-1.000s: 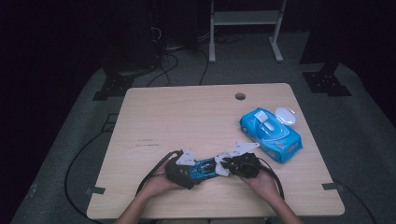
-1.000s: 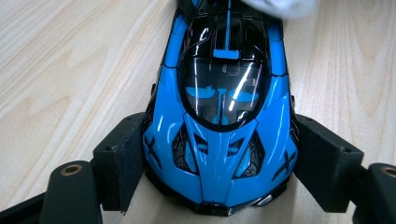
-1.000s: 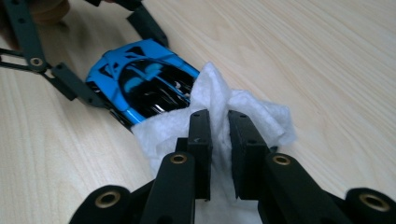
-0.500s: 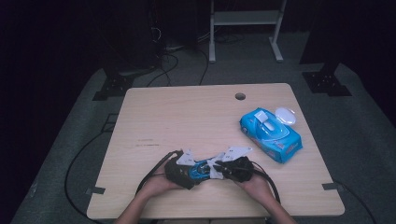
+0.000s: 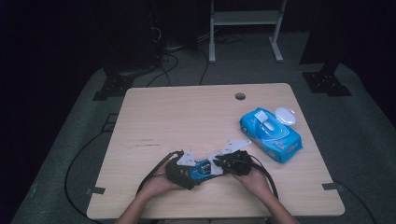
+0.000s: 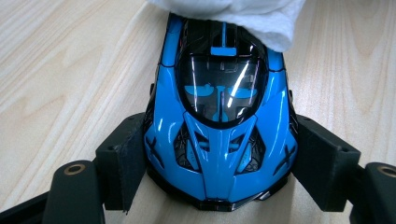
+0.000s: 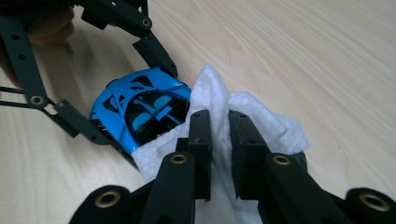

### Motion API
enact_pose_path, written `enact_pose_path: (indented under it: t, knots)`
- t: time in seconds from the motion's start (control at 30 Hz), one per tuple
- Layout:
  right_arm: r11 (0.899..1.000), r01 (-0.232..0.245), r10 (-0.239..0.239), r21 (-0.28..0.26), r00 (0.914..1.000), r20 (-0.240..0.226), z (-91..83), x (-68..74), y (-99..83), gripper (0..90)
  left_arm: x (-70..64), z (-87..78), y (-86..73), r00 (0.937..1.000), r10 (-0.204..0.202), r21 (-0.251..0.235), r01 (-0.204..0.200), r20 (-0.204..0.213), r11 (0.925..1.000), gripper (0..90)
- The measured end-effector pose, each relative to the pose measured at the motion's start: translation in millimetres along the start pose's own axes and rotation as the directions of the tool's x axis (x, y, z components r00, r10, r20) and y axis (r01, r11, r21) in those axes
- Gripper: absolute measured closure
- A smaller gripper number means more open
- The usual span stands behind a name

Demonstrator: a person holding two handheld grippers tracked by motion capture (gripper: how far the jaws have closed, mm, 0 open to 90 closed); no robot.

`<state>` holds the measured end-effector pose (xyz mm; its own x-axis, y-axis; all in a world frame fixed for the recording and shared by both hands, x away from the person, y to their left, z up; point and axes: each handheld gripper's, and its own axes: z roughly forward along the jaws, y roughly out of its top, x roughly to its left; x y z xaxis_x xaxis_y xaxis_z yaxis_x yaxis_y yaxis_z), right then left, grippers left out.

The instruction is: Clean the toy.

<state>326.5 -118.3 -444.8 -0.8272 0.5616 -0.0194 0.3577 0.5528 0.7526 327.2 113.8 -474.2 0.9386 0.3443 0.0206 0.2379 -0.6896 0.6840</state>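
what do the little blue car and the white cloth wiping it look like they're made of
Toy car: likely hard plastic or painted metal, with a glossy blue finish. Sharp light streaks reflect off its body and dark canopy.

White wipe: a soft, non-woven fabric or tissue, matte and slightly fuzzy. It crumples in folds between the right gripper's jaws.

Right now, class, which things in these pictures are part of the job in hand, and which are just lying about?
In use:
- blue toy car, clamped between the left gripper fingers
- white wipe, pinched by the right gripper and pressed against the car

Lying about:
- blue wipes pack, lid open, on the table
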Motion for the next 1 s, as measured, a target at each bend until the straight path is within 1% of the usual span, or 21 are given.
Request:
enact_pose_path:
  t: [0.07,0.1,0.13,0.17,0.2,0.23,0.27,0.33,0.37,0.47,0.53,0.6,0.7,0.77,0.8,0.83,0.87,0.9,0.93,0.97,1.0]
  knots:
    - [1.0,0.005,-0.005,0.014,1.0,-0.005,0.5,-3.1,3.0,79.1,-0.2,0.1,-0.6,1.0,-0.001,-0.006,0.001,-0.003,1.0,25.3]
    - [1.0,0.005,-0.006,0.023,0.9998,0.019,-1.4,-6.2,2.3,79.3,-0.2,-0.1,-0.2,1.0,-0.001,-0.003,0.001,-0.002,1.0,25.3]
    - [0.999,0.014,-0.016,0.036,0.998,0.062,-3.4,-9.5,0.7,79.3,0.1,0.1,-0.3,1.0,0.0,-0.004,0.0,-0.001,1.0,25.2]
    - [0.999,0.014,-0.016,0.036,0.998,0.062,-3.4,-9.5,0.7,79.3,0.1,0.1,-0.3,1.0,0.0,-0.004,0.0,-0.001,1.0,25.1]
    - [0.999,-0.039,0.037,0.037,0.9982,0.048,-7.0,-21.6,-3.6,79.4,0.2,0.7,-0.4,1.0,-0.006,-0.006,0.006,0.002,1.0,25.0]
    - [0.999,-0.039,0.037,0.037,0.9982,0.048,-7.0,-21.6,-3.6,79.4,0.2,0.7,-0.4,1.0,-0.006,-0.006,0.006,0.002,1.0,25.1]
    - [0.996,-0.081,0.08,0.036,0.9964,0.029,-6.4,-26.0,-4.4,79.9,0.2,0.8,-0.1,1.0,-0.001,-0.004,0.001,0.001,1.0,25.2]
    - [0.997,-0.068,0.066,0.036,0.9973,0.032,-0.1,-22.5,-1.0,80.1,0.4,0.8,-0.1,1.0,0.0,-0.004,0.0,0.003,1.0,25.2]
    - [0.998,-0.062,0.062,0.032,0.9979,0.017,4.4,-20.6,1.1,80.1,0.3,0.6,-0.3,1.0,-0.002,-0.004,0.002,0.002,1.0,25.3]
    - [0.996,-0.083,0.083,0.019,0.9964,-0.019,15.1,-19.2,7.4,80.5,0.3,0.1,-0.8,1.0,-0.006,-0.006,0.006,0.002,1.0,25.3]
    - [0.996,-0.089,0.09,0.028,0.9954,-0.032,14.6,-22.8,7.9,80.6,0.3,0.5,-0.8,1.0,-0.007,-0.01,0.007,0.001,0.9999,25.3]
    - [0.995,-0.089,0.089,0.043,0.996,0.001,9.4,-27.4,4.3,80.8,0.5,0.4,-0.7,1.0,-0.002,-0.007,0.002,0.001,1.0,25.4]
    - [0.992,-0.125,0.126,0.033,0.9921,-0.004,1.0,-34.6,-3.5,81.3,0.5,1.8,-0.1,1.0,0.003,-0.013,-0.003,0.001,0.9999,25.4]
    - [0.991,-0.126,0.126,0.032,0.992,0.002,0.3,-33.8,-4.4,81.5,0.2,2.3,0.4,1.0,-0.001,-0.015,0.001,0.0,0.9999,25.4]
    - [0.992,-0.124,0.123,0.03,0.9923,0.008,2.1,-29.1,-3.9,81.8,0.5,2.1,0.2,1.0,0.0,-0.012,0.0,0.001,0.9999,25.3]
    - [0.993,-0.114,0.114,0.016,0.9935,-0.005,3.7,-25.8,-3.5,81.7,0.5,2.0,0.1,1.0,0.0,-0.012,0.0,0.001,0.9999,25.3]
    - [0.994,-0.113,0.113,0.0,0.993,-0.034,5.0,-21.9,-2.7,81.6,0.4,2.0,0.3,1.0,-0.001,-0.012,0.001,0.001,0.9999,25.3]
    - [0.994,-0.113,0.113,0.0,0.993,-0.034,5.0,-21.9,-2.7,81.6,0.4,2.0,0.3,1.0,-0.001,-0.012,0.001,0.001,0.9999,25.3]
    - [0.997,-0.077,0.077,-0.015,0.996,-0.046,7.7,-14.6,0.0,81.4,0.7,1.6,0.2,1.0,-0.001,-0.008,0.001,0.0,1.0,25.3]
    - [0.998,-0.054,0.053,-0.013,0.9981,-0.032,7.8,-12.5,1.2,81.3,0.7,1.5,0.1,1.0,-0.001,-0.008,0.001,0.0,1.0,25.2]
    - [0.999,-0.05,0.05,-0.008,0.998,-0.038,7.3,-13.3,1.3,81.3,0.6,1.4,0.2,1.0,0.001,-0.007,-0.001,0.0,1.0,25.2]
